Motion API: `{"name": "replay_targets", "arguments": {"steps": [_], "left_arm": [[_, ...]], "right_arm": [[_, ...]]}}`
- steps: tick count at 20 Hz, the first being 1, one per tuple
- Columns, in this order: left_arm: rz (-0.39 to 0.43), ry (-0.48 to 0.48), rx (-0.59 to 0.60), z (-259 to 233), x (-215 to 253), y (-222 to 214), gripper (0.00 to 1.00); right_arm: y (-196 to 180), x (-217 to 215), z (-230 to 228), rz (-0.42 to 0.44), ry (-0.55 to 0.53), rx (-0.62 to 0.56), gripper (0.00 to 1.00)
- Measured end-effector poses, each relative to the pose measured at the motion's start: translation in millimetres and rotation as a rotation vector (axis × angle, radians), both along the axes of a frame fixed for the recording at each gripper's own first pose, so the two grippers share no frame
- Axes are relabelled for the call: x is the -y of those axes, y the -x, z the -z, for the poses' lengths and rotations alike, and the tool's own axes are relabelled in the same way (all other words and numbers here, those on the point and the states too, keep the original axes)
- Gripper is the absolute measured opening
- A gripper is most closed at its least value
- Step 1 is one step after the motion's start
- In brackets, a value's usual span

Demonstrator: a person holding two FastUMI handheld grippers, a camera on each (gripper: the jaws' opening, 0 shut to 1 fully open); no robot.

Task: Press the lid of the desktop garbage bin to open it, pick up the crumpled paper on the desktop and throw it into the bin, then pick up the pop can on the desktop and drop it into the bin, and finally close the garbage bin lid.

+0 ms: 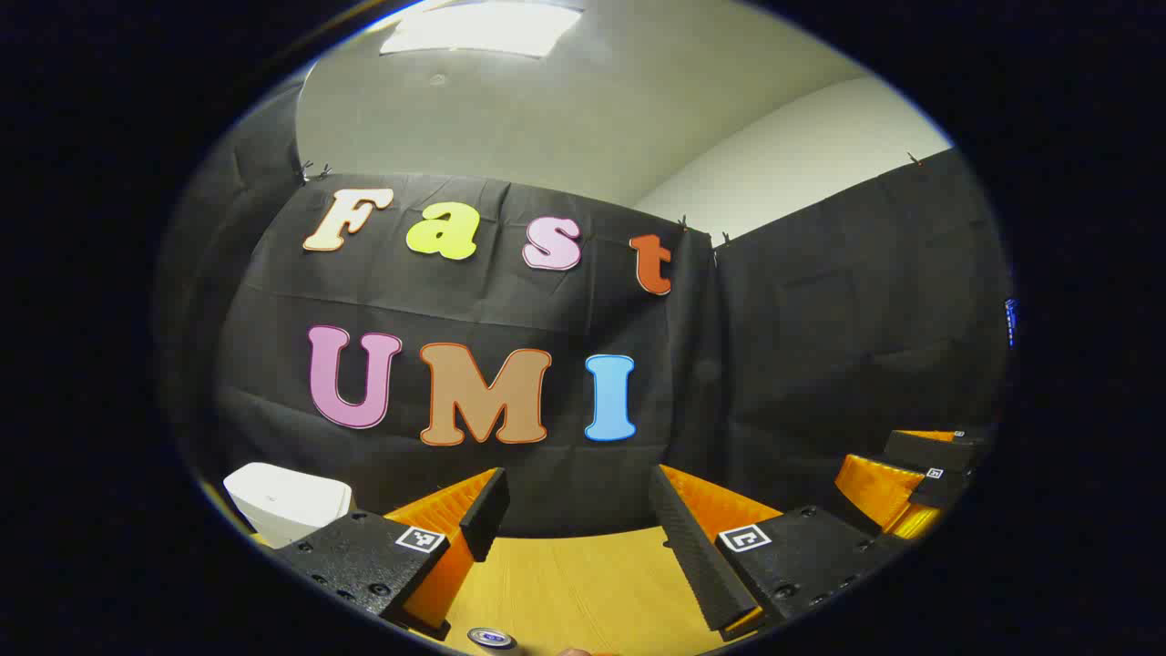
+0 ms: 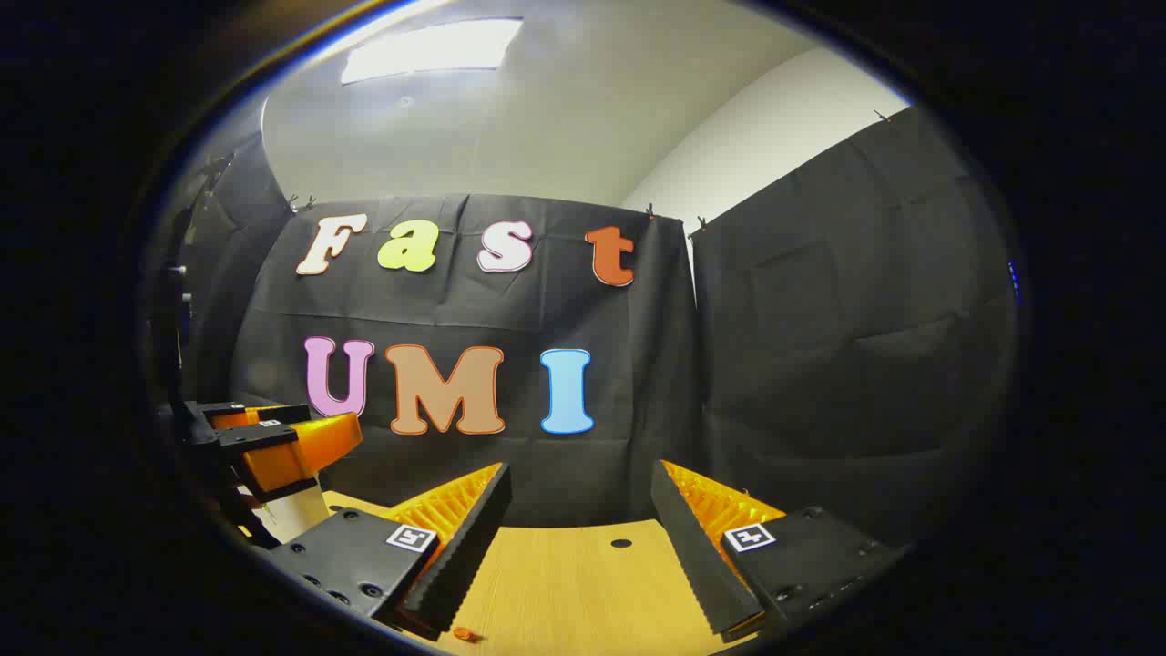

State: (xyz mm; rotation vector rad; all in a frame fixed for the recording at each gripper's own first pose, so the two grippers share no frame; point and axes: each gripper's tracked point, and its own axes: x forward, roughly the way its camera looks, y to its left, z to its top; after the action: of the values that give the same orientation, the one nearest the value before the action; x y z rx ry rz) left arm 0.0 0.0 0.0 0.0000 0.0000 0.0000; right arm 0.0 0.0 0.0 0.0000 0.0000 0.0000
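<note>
Pop can (image 1: 492, 638) below left hand-held gripper (image 1: 574, 497) — jaws apart.

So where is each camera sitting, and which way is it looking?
Left gripper view: rides on the left gripper, looks over the wooden table at the booth wall; its own open fingers show, the white bin to its left, a can top below.
Right gripper view: rides on the right gripper, facing the same wall; own open fingers show.
Shared: table, wall, and each sees the other gripper.

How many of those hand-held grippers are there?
2: the left hand-held gripper by the white bin, and the right hand-held gripper beside it, both open over the table.
</note>
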Motion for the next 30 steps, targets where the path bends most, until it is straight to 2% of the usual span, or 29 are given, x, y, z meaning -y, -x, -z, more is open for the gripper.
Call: {"name": "replay_targets", "arguments": {"steps": [6,30], "left_arm": [[0.009,0.014,-0.010,2,6,1,0.93],[-0.056,0.024,-0.023,10,-14,13,0.92]], "right_arm": [[4,2,-4,0.004,-0.015,0.003,0.99],[0,-15,-10,-0.046,-0.032,0.028,0.98]]}}
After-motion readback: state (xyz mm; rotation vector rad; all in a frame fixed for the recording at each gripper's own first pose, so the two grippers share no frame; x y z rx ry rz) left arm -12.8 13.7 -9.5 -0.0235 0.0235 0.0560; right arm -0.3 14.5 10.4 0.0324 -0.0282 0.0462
